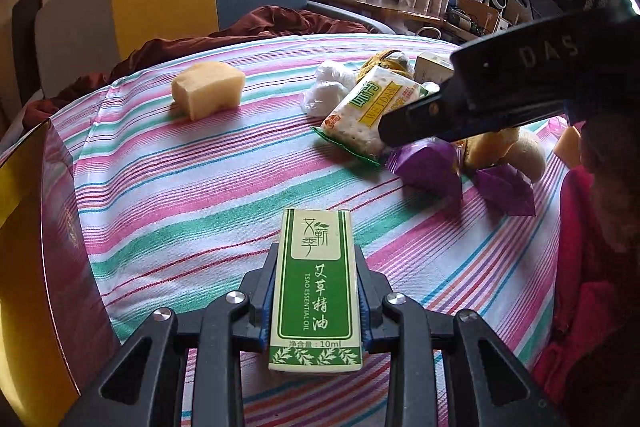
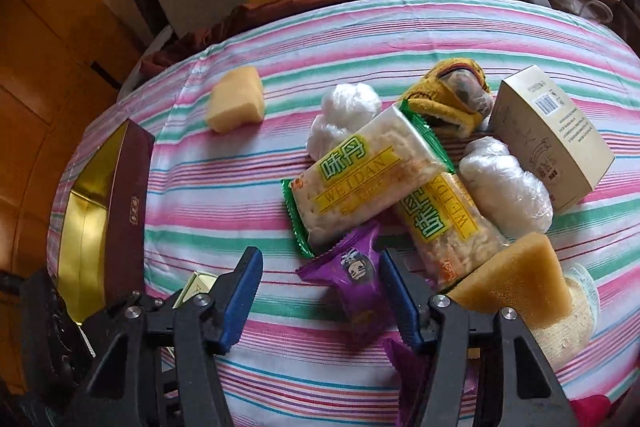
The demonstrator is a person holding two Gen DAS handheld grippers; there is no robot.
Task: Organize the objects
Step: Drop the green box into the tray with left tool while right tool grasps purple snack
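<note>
My left gripper point(image 1: 316, 261) is shut on a green and cream essential oil box point(image 1: 316, 291), held just above the striped cloth point(image 1: 200, 187). A corner of that box point(image 2: 196, 285) shows in the right wrist view. My right gripper point(image 2: 320, 257) points down over a pile of snacks, its jaws apart around a purple snack packet point(image 2: 356, 287). The right blue pad point(image 2: 398, 291) is close to the packet's edge, and the left pad point(image 2: 244, 291) stands clear of it. Behind the purple packet lie two Weidan cracker packets point(image 2: 360, 183), one across the other.
A dark red box with a gold inside point(image 2: 128, 183) stands open at the left edge. A yellow sponge point(image 2: 236, 103) lies alone at the back. In the pile are white bag wads point(image 2: 504, 187), a cream carton point(image 2: 548, 139), a brown sponge point(image 2: 512, 283) and a yellow cloth thing point(image 2: 448, 99).
</note>
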